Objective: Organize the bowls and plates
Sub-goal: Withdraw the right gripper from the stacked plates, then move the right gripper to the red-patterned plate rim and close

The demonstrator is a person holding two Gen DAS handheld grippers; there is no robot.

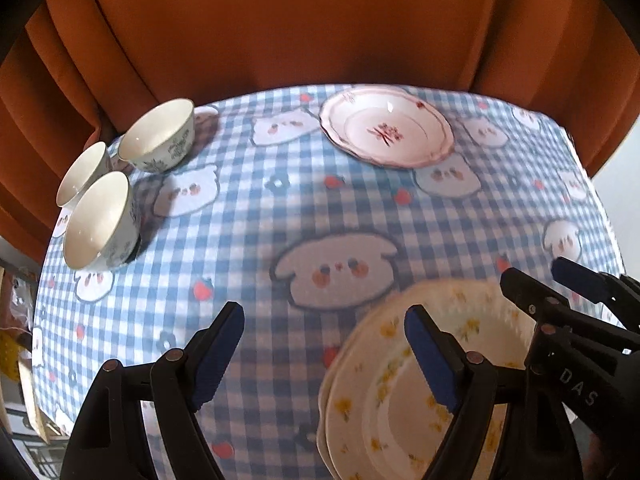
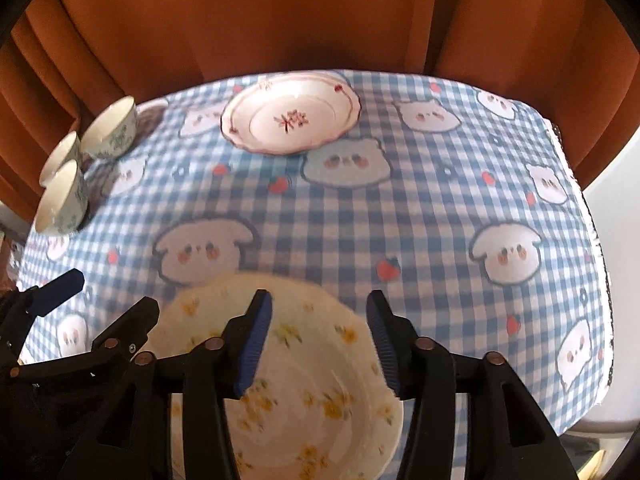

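A cream plate with yellow flowers [image 1: 360, 420] [image 2: 320, 400] lies at the near edge of the table, seemingly on top of a second plate. My right gripper [image 2: 319, 298] hovers open above it, pads clear of the rim. My left gripper [image 1: 322, 316] stands open just left of the plate, with only cloth between its fingers. A pink-rimmed plate with a red motif [image 1: 386, 128] [image 2: 292, 120] sits at the far side. Three white bowls with green print [image 1: 160, 132] [image 1: 82, 172] [image 1: 100, 220] cluster at the far left, also in the right wrist view [image 2: 110, 128].
A blue-and-white checked tablecloth [image 1: 260, 220] with cartoon animals covers the table. An orange curtain [image 1: 300, 20] hangs close behind its far edge. The cloth's right edge [image 2: 592, 240] drops off beside a pale surface. Each gripper shows at the other view's edge.
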